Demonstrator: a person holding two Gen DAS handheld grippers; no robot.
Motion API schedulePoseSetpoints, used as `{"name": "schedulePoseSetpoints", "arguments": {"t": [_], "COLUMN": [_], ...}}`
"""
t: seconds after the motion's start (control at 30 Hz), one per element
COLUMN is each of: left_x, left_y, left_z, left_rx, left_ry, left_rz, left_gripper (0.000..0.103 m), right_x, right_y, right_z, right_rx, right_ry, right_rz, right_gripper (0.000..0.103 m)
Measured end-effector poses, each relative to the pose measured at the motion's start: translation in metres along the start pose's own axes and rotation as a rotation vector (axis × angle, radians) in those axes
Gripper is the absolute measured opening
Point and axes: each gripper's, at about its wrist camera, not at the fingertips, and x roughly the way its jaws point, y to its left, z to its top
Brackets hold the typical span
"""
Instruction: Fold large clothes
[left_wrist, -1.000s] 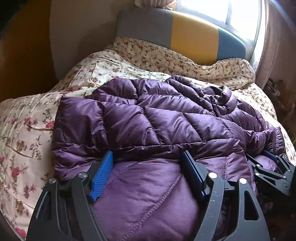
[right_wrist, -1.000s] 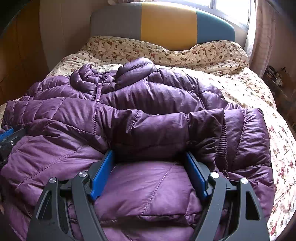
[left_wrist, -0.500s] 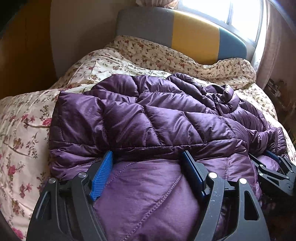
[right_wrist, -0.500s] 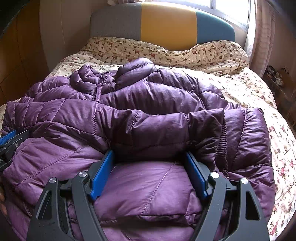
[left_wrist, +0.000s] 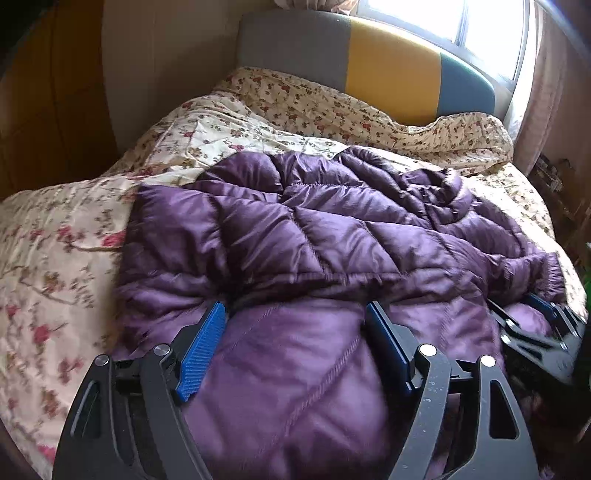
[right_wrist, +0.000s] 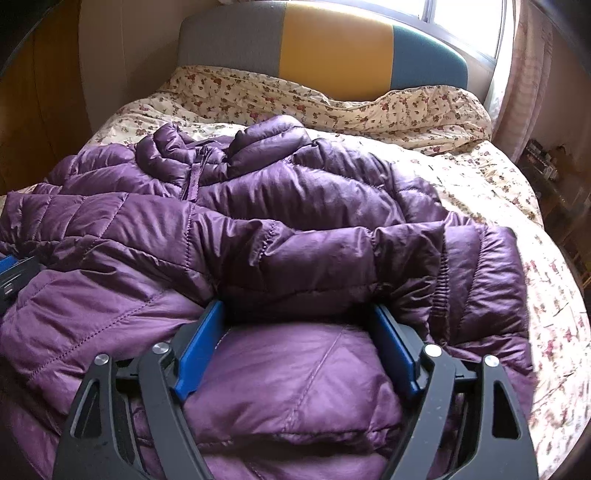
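Note:
A purple quilted puffer jacket (left_wrist: 314, 229) lies spread across the bed, collar and zipper toward the headboard (right_wrist: 192, 173). My left gripper (left_wrist: 295, 332) stands wide open with a bulge of the jacket's near hem between its blue pads (left_wrist: 201, 354). My right gripper (right_wrist: 299, 328) is likewise wide open, with the padded hem filling the gap between its blue pads (right_wrist: 199, 354). A sleeve (right_wrist: 332, 251) lies folded across the jacket just beyond the right gripper. The right gripper shows at the left wrist view's right edge (left_wrist: 535, 332). The left gripper shows at the right wrist view's left edge (right_wrist: 11, 277).
The bed carries a cream floral quilt (left_wrist: 74, 229), bunched up near the headboard (right_wrist: 332, 48), which is grey, yellow and teal. A bright window (left_wrist: 491, 33) and curtain (right_wrist: 524, 85) are at the right. Wooden panelling (left_wrist: 48, 96) is at the left. Shelves (right_wrist: 546, 170) stand at the far right.
The jacket's near part has slid toward me and to the left in the left wrist view, showing more quilt behind it. Both grippers stay wide open around the hem.

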Motion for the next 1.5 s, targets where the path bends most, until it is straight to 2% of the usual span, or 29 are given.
{"name": "schedulePoseSetpoints", "arguments": {"t": [0.07,0.23,0.33,0.7,0.93,1.23,1.33,1.4,1.5], "left_x": [-0.019,-0.068,-0.094,-0.166,-0.184,-0.19,-0.194,-0.197,-0.201], "left_y": [0.007,0.034,0.045,0.056,0.06,0.07,0.071,0.073,0.078], "left_z": [-0.005,-0.036,-0.062,-0.149,-0.183,-0.214,-0.226,-0.233,-0.243], "left_rx": [-0.014,-0.023,-0.003,0.064,0.075,0.035,0.009,-0.016,-0.062], "left_ry": [-0.009,-0.01,0.002,0.001,0.011,0.051,0.064,0.071,0.082], "left_rz": [-0.017,-0.022,-0.015,-0.005,0.001,-0.024,-0.045,-0.064,-0.088], "left_gripper": [0.078,0.079,0.079,0.079,0.079,0.079,0.079,0.072,0.071], "right_x": [-0.013,-0.055,-0.077,-0.132,-0.15,-0.178,-0.188,-0.194,-0.204], "right_y": [-0.006,-0.019,-0.032,-0.076,-0.1,-0.111,-0.111,-0.109,-0.106], "right_z": [0.003,-0.011,-0.035,-0.135,-0.184,-0.218,-0.231,-0.236,-0.245], "right_rx": [0.015,0.018,0.009,-0.022,0.027,0.069,0.069,0.059,0.039], "right_ry": [0.009,0.016,0.058,0.143,0.187,0.207,0.225,0.231,0.247], "right_rz": [0.038,0.104,0.128,0.091,0.085,0.132,0.166,0.182,0.219], "right_gripper": [0.094,0.097,0.097,0.097,0.097,0.096,0.091,0.087,0.078]}}
